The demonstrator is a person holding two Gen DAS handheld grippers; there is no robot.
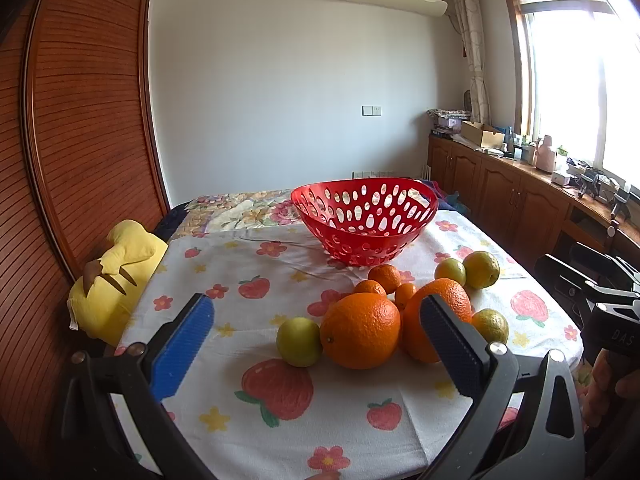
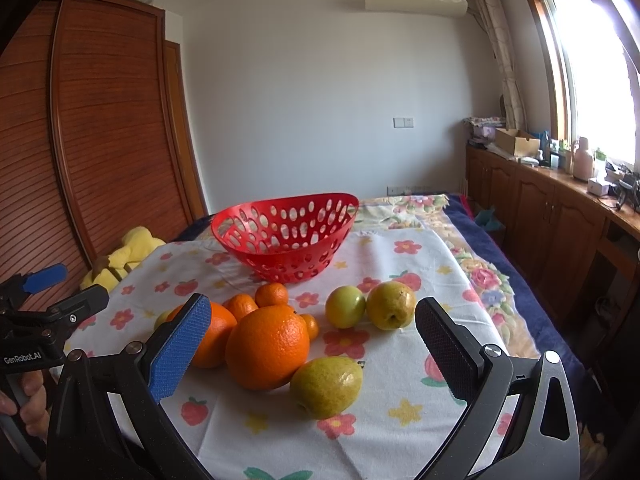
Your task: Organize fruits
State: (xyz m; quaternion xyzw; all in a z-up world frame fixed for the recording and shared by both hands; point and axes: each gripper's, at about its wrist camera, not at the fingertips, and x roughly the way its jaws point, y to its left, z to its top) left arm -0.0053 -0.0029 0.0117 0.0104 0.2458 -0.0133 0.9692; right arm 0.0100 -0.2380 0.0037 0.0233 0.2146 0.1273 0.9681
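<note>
A red perforated basket point(image 1: 364, 220) stands empty at the back of the flowered cloth; it also shows in the right wrist view point(image 2: 284, 236). In front lie two big oranges point(image 1: 360, 330) point(image 2: 267, 346), several small tangerines point(image 1: 384, 278) point(image 2: 272, 294) and yellow-green fruits point(image 1: 299, 342) point(image 2: 326, 386). My left gripper point(image 1: 316, 324) is open and empty, above the cloth, with the near orange between its fingers' lines. My right gripper point(image 2: 312, 332) is open and empty, just short of the fruit pile.
A yellow plush toy point(image 1: 116, 276) lies at the cloth's left edge by the wooden wardrobe point(image 1: 80, 120). A wooden cabinet point(image 2: 560, 216) with clutter runs along the right under the window. The other gripper shows at the left of the right wrist view point(image 2: 40, 312).
</note>
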